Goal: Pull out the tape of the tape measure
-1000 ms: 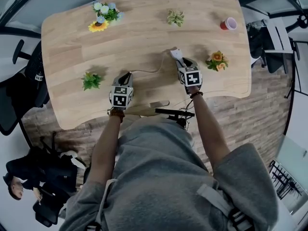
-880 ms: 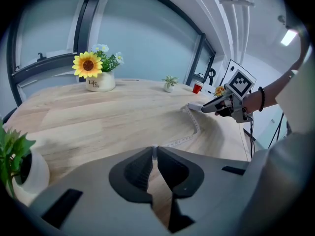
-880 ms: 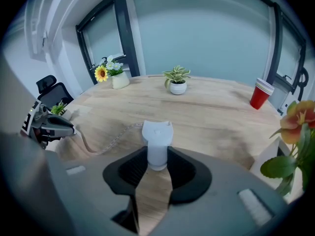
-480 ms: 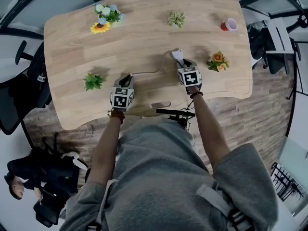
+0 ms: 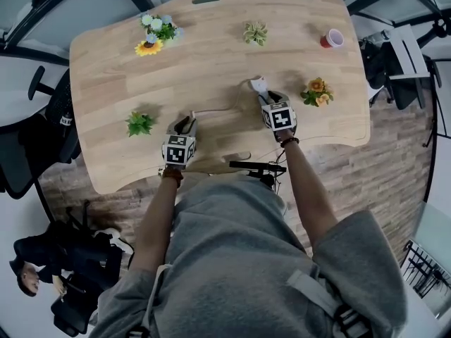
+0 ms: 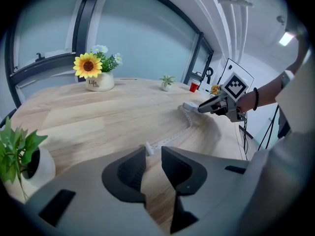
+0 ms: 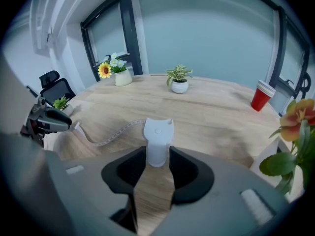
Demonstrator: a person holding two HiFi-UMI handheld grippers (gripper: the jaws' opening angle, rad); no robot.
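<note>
Across the table (image 5: pixel 211 41) the tape (image 6: pixel 168 139) lies drawn out. The left gripper (image 6: pixel 153 154) gapes empty, and the right gripper (image 7: pixel 157 157) has jaws that have just been opening off the case (image 7: pixel 157 132). Back both straight away, snagging nothing.

Left of the tape measure (image 5: pixel 258 84), its drawn-out tape (image 5: pixel 215 108) lies along the table (image 5: pixel 113 69) and blocks a low pass there. An orange flower pot (image 5: pixel 316 90) stands near its right. Beyond it, bare wood runs to a small green plant (image 5: pixel 255 32) and a red cup (image 5: pixel 332 38).
</note>
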